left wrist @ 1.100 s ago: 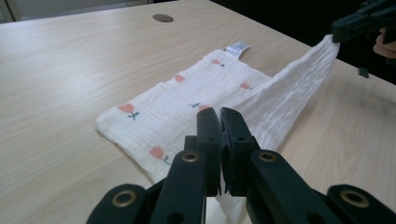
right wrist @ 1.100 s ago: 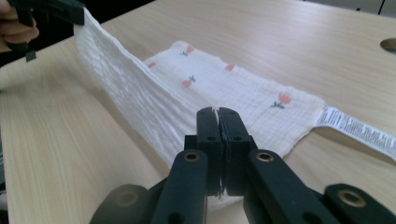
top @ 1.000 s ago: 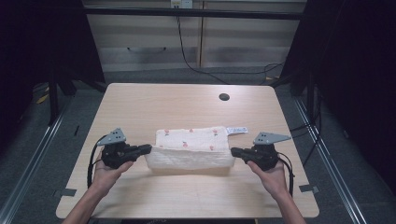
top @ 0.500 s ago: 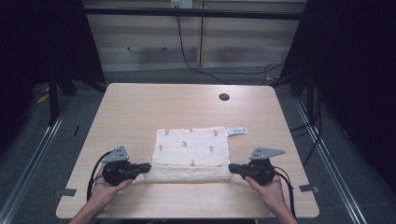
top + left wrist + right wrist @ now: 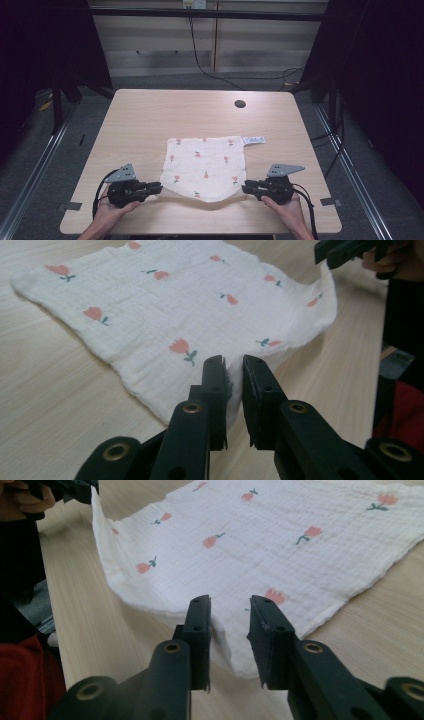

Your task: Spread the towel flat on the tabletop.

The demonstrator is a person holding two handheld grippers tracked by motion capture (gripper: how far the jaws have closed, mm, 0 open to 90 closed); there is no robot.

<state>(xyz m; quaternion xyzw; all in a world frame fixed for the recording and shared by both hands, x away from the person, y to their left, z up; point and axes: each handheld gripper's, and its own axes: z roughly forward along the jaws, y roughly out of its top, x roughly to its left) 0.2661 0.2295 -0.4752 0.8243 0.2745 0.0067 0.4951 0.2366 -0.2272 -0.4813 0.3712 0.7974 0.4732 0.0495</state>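
Note:
A white cloth printed with small red flowers lies spread on the wooden table, with a white label at its far right corner. My left gripper is at the cloth's near left corner, and its jaws stand close together on that corner. My right gripper is at the near right corner; its jaws stand apart with the cloth corner lying between them. The near edge sags in a curve between both grippers. The cloth lies flat farther out.
A dark round hole sits near the table's far edge. The table's near edge runs just below both hands. Bare wood surrounds the cloth on all sides. Cabinets and cables stand beyond the table.
Both grippers have drawn toward the near edge, pulling the folded cloth open into one flat layer. The right jaws have parted.

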